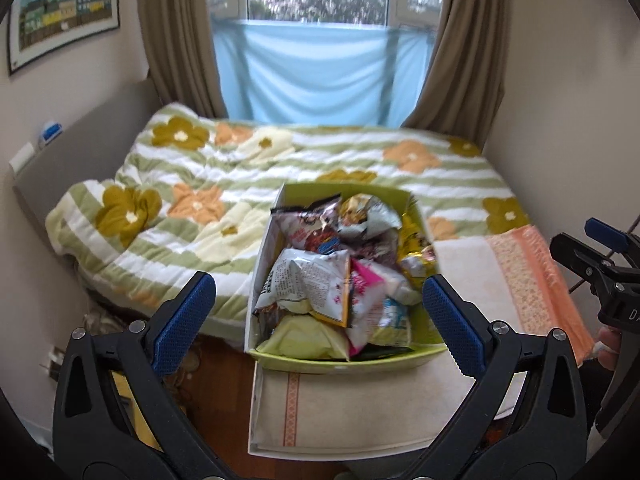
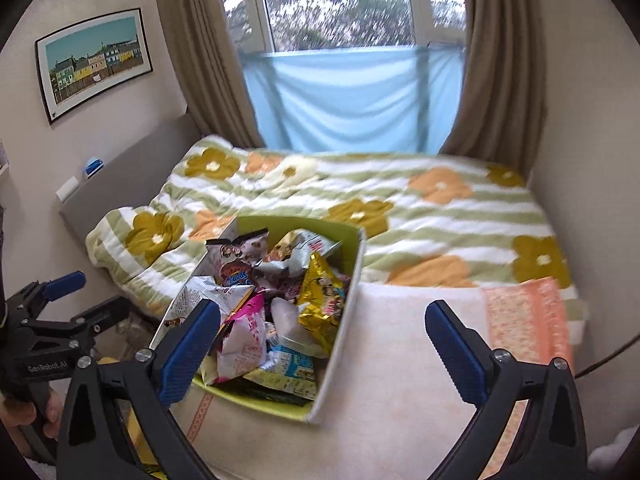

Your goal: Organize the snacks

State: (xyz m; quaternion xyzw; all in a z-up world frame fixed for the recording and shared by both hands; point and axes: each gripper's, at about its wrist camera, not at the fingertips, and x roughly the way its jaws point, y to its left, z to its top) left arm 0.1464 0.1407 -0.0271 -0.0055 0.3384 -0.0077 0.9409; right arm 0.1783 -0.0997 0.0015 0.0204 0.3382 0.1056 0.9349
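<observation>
A green and white box (image 1: 344, 360) full of snack packets (image 1: 316, 280) stands on a cream towel at the near end of the bed. In the right wrist view the box (image 2: 340, 344) sits left of centre, with a gold packet (image 2: 320, 300) and a pink packet (image 2: 244, 340) on top. My left gripper (image 1: 318, 312) is open and empty, its fingers either side of the box's near end, held above it. My right gripper (image 2: 322, 340) is open and empty, right of the box over the towel. Each gripper shows at the edge of the other's view.
The bed carries a striped floral quilt (image 1: 224, 184) and a cream and orange towel (image 2: 440, 360). Brown curtains and a window with blue cloth (image 1: 320, 72) stand behind. A grey headboard (image 1: 80, 140) runs along the left wall. Wooden floor (image 1: 216, 400) lies below the bed edge.
</observation>
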